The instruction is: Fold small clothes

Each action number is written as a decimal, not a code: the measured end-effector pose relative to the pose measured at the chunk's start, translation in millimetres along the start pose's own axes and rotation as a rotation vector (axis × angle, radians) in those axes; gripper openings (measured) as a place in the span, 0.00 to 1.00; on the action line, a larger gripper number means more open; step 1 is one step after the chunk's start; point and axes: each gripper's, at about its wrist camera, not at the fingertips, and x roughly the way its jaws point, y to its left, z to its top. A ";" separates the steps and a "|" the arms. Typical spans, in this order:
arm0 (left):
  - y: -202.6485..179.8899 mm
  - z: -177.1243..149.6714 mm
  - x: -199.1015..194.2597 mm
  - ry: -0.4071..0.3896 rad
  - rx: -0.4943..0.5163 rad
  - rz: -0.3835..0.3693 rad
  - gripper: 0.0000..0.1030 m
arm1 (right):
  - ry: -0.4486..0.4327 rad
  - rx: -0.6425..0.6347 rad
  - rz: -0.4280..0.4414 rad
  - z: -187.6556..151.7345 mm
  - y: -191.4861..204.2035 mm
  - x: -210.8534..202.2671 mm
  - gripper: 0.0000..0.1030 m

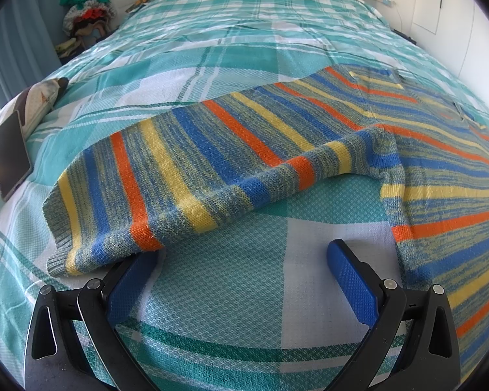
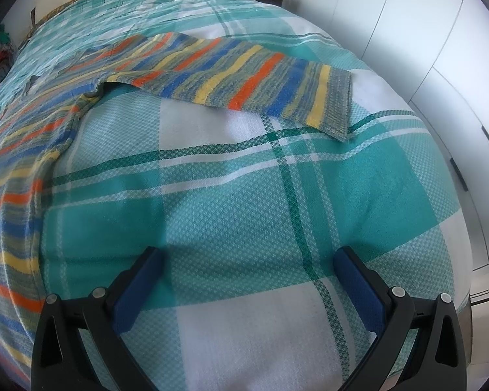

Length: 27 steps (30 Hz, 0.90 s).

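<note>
A small knitted sweater striped in blue, orange, yellow and grey-green lies flat on a bed covered by a teal-and-white checked woven blanket, sleeves stretched out to either side, apparently laid out ready for folding. In the left wrist view the sleeve cuff sits at lower left, touching the tip of one blue-padded finger of the left gripper, whose fingers are spread wide and hold nothing. In the right wrist view the other sleeve crosses the upper centre, well apart from the right gripper, likewise spread and empty above bare blanket. A dark flat phone-like slab rests at the left edge, and a heap of mixed clothes sits at upper left.
</note>
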 end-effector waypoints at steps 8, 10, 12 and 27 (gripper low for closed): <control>1.5 -0.5 0.4 -0.003 0.001 0.004 1.00 | -0.012 0.002 0.005 -3.0 -1.3 -2.1 1.00; 1.3 -0.8 0.4 -0.004 0.003 0.008 1.00 | -0.020 0.002 0.004 -4.6 -1.1 -3.2 1.00; 2.1 -0.6 0.4 -0.003 0.003 0.008 1.00 | -0.031 0.001 0.004 -6.3 -1.0 -3.9 1.00; -0.2 -1.4 -0.1 -0.005 0.005 0.009 1.00 | -0.062 0.000 0.006 -8.7 -0.4 -5.1 1.00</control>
